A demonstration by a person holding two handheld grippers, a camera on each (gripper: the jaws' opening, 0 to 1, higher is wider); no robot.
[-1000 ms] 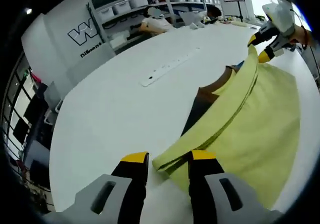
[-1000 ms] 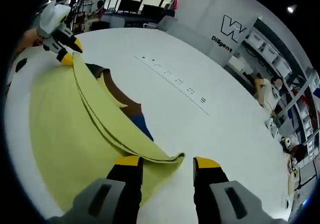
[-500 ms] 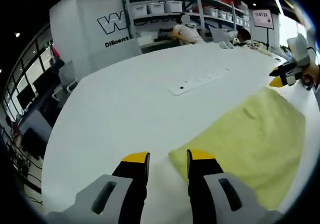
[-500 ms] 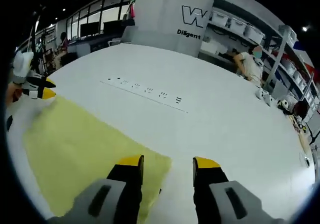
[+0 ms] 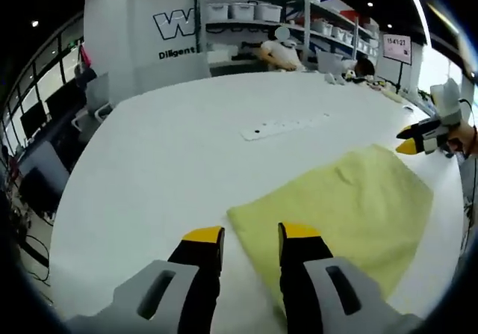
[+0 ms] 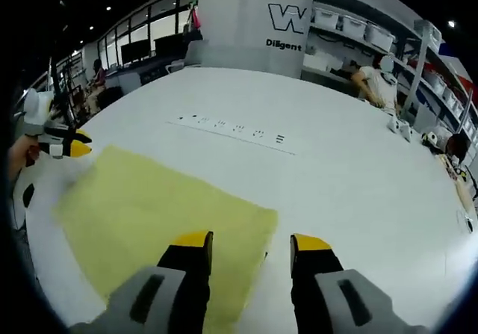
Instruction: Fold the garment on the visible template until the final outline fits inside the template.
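Yellow fabric, thin and floppy by the look of it, so the garment (image 5: 340, 207) probably weighs next to nothing and will sag or wrinkle unless you pinch it at corners or along an edge. It's lying flat on the white table (image 5: 164, 169), folded into a rough rectangle. Left gripper (image 5: 250, 237) and right gripper (image 6: 250, 240) both hang over its near corners with jaws apart, holding nothing. Writing: a big "W" with "Diligent" under it on the wall sign (image 6: 287, 24).
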